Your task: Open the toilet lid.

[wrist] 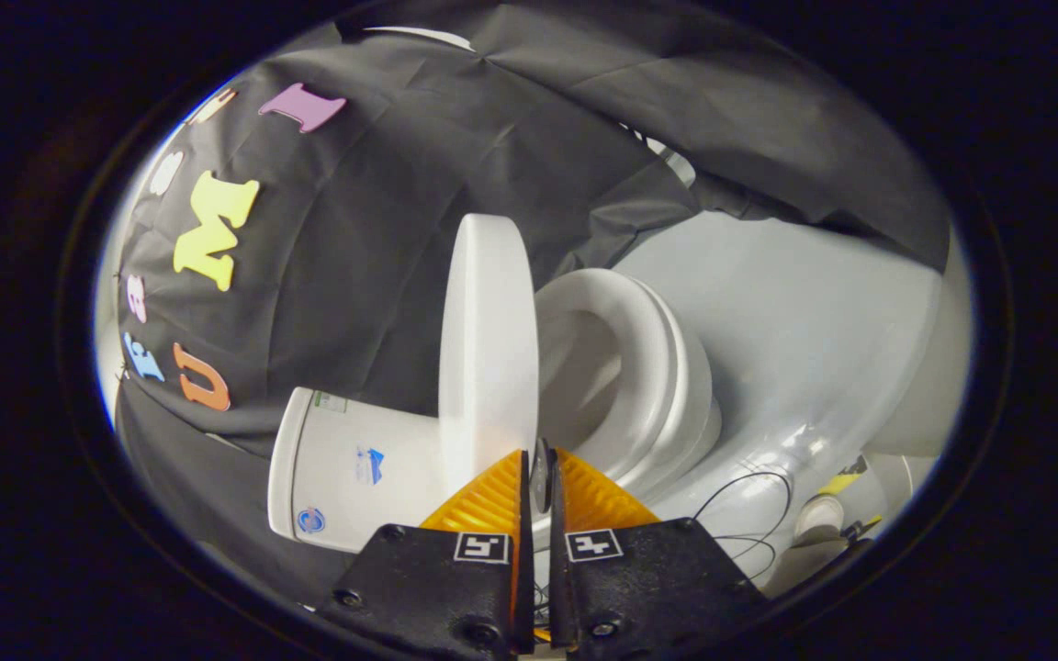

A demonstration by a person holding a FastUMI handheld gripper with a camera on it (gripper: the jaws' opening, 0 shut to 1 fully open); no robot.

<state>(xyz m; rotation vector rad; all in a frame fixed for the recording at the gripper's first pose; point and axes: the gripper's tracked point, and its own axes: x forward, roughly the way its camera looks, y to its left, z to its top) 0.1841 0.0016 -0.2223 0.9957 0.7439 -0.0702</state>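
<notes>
The view is rolled sideways. A white toilet lid (488,340) stands lifted well off the white seat ring (639,367), with the bowl's opening showing between them. The tank (354,468) lies behind the lid, close to the fingers. My gripper (538,456) sits at the lid's near rim, and its two fingers are pressed together on a thin slice of that rim.
Black cloth wall (382,229) hangs behind the toilet. Pale floor (814,321) spreads beyond the seat. Thin black cables (754,514) loop on the floor near the toilet base, beside a small round white and yellow object (823,509).
</notes>
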